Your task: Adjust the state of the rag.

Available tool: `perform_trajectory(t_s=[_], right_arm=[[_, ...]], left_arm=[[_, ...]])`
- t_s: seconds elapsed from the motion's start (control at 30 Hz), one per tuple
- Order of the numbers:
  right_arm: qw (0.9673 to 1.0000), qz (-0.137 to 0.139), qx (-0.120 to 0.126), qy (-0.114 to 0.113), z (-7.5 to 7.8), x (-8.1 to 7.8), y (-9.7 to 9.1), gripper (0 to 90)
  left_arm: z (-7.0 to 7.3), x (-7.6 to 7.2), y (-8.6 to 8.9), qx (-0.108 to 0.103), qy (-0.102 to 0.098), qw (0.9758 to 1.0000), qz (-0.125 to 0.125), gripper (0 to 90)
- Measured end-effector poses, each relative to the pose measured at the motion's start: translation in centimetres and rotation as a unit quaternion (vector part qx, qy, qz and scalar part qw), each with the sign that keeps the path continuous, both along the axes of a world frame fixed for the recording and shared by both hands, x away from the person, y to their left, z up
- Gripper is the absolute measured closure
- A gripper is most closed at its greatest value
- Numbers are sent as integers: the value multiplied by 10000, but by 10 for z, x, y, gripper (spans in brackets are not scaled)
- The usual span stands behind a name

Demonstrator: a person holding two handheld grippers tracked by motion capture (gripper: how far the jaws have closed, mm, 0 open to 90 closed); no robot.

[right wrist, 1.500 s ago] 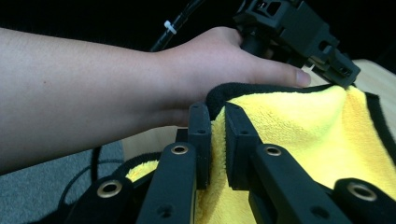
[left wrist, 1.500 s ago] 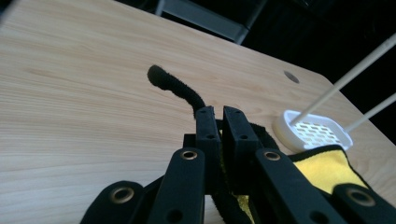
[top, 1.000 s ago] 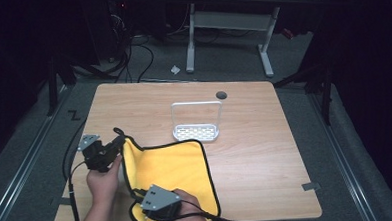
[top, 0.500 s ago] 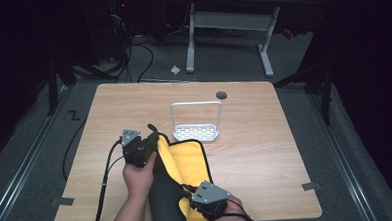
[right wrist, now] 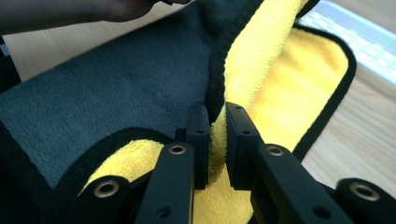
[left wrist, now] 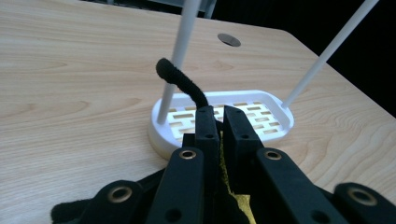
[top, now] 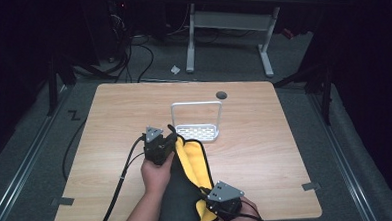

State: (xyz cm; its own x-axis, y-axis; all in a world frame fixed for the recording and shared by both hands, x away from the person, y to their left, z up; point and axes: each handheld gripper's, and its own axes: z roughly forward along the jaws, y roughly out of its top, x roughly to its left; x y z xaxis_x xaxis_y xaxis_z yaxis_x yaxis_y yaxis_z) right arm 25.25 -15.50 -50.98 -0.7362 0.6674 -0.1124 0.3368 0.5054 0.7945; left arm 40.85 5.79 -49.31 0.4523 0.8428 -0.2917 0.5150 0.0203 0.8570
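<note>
Since a second ago both hands have swung rightward across the table, carrying the cloth over itself: the yellow spread that lay open then is now folded into a narrow strip with its dark grey side up. No writing or brand can be read anywhere.

Left gripper has its jaws nearly together, pinching the cloth's far corner, and the black hem curls up ahead of them. It sits just beside the white rack. Right gripper, at the near edge, also has its jaws almost closed, nipping a yellow fold; these jaws have just been easing apart a little with the cloth between them.

Plush microfibre, the cloth is bright yellow on one face, grey on the other, and bound in black. Smooth white plastic forms the rack's slotted oval base, with a thin hoop handle rising from it. Pale wood grain marks the tabletop, with a round grommet hole near its far edge.
</note>
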Motion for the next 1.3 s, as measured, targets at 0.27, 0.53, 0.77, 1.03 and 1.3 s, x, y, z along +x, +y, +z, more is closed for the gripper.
perform_trajectory(t_s=[0.27, 0.53, 0.77, 1.03, 1.3], right_arm=[[9997, -222, -30, 89, -4, -3, -15, 682], [9985, -494, 226, 5, 4, 3, -29, 655], [9980, -578, 232, 137, 0, 13, -29, 655], [9967, -753, 304, 64, 8, 52, -18, 643], [9941, -1006, 379, 172, 7, 108, 2, 645]], left_arm=[[-4, 3, -4, -15, 78, 9991, -424, 656], [-6, 7, 31, 731, 151, 9968, -276, 576], [-25, 10, 49, 1085, 432, 9928, -267, 580], [-30, 7, 47, 1266, 387, 9909, -231, 897], [-25, 3, 59, 925, 68, 9951, -334, 784]])
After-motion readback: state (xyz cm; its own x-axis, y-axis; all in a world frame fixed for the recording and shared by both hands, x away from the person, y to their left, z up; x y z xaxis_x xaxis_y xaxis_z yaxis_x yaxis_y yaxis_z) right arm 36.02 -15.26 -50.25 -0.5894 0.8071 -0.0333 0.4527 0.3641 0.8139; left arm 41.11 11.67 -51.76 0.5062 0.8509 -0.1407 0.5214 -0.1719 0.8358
